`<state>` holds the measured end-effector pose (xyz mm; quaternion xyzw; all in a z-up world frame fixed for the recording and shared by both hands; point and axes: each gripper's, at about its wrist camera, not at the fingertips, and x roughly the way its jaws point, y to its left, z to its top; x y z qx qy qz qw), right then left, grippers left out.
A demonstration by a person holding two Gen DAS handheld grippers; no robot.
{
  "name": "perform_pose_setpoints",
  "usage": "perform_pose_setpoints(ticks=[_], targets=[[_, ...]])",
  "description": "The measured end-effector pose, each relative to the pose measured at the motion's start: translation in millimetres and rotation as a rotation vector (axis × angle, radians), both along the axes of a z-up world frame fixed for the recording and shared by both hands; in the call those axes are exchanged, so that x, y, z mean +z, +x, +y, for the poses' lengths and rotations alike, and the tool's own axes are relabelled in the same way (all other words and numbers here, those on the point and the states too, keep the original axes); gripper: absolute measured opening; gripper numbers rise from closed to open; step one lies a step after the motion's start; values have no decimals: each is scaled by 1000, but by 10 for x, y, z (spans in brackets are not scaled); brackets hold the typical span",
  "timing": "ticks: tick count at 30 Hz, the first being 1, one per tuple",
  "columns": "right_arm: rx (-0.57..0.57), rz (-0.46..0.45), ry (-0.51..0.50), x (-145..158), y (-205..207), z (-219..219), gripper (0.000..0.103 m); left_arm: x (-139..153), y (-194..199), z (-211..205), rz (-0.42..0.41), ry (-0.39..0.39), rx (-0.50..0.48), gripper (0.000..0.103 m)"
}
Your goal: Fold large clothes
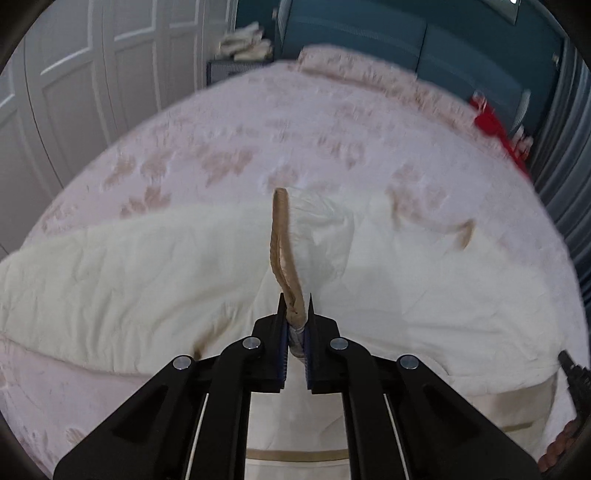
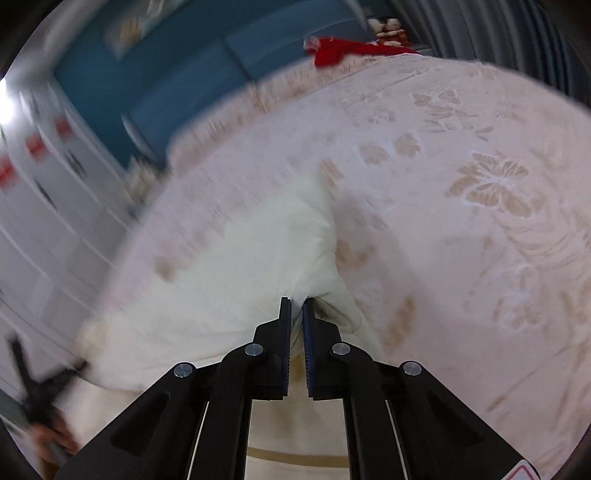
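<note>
A large cream garment (image 1: pixel 147 266) with tan trim lies spread across the bed. My left gripper (image 1: pixel 296 306) is shut on its tan-trimmed edge (image 1: pixel 282 240), which stands up in a strip from the jaws. In the right wrist view the same cream garment (image 2: pixel 258 266) bunches up to my right gripper (image 2: pixel 296 306), which is shut on a fold of it. The left gripper shows blurred at the lower left of the right wrist view (image 2: pixel 33 387), and the right gripper at the right edge of the left wrist view (image 1: pixel 572 373).
The bed has a pink bedspread (image 1: pixel 295 122) with tan butterfly patterns (image 2: pixel 491 184). A red cloth (image 1: pixel 495 129) lies at the far corner. A teal headboard (image 1: pixel 369 33) stands behind. White wardrobe doors (image 1: pixel 92 74) are on the left, with folded items (image 1: pixel 247 40) on a stand.
</note>
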<state>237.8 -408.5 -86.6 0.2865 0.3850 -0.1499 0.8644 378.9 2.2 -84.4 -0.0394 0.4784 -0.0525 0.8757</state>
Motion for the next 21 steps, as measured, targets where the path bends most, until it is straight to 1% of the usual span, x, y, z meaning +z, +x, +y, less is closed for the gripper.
perform_pose_setpoints(ticks=[1, 2, 4, 7, 10, 12, 15, 16, 17, 19, 20, 21], targets=[[-1, 71, -3, -168, 62, -3, 5, -188, 3, -30, 38, 28, -1, 6], [-3, 104, 4, -282, 52, -20, 5, -356, -9, -48, 71, 49, -2, 6], [-4, 155, -6, -477, 58, -26, 4, -580, -53, -70, 104, 65, -4, 6], [17, 186, -45, -628, 79, 39, 4, -669, -100, -115, 80, 99, -11, 6], [33, 204, -111, -670, 106, 141, 4, -697, -91, -159, 63, 131, -20, 7], [44, 211, -164, -678, 108, 199, 4, -734, -110, -206, 38, 170, -32, 7], [37, 224, -193, -555, 51, 274, 6, -765, -168, -255, 9, 207, -39, 7], [22, 224, -206, -455, 35, 286, 9, -762, -184, -260, 8, 206, -38, 7], [8, 201, -231, -299, -22, 346, 10, -763, -179, -248, 10, 200, -36, 7], [23, 110, -248, 17, -142, 513, 10, -759, -180, -229, 11, 182, -34, 7], [63, 65, -232, 169, -144, 682, 10, -760, -183, -226, 8, 178, -33, 7], [104, 55, -216, 215, -101, 818, 10, -762, -189, -221, 3, 174, -32, 7]])
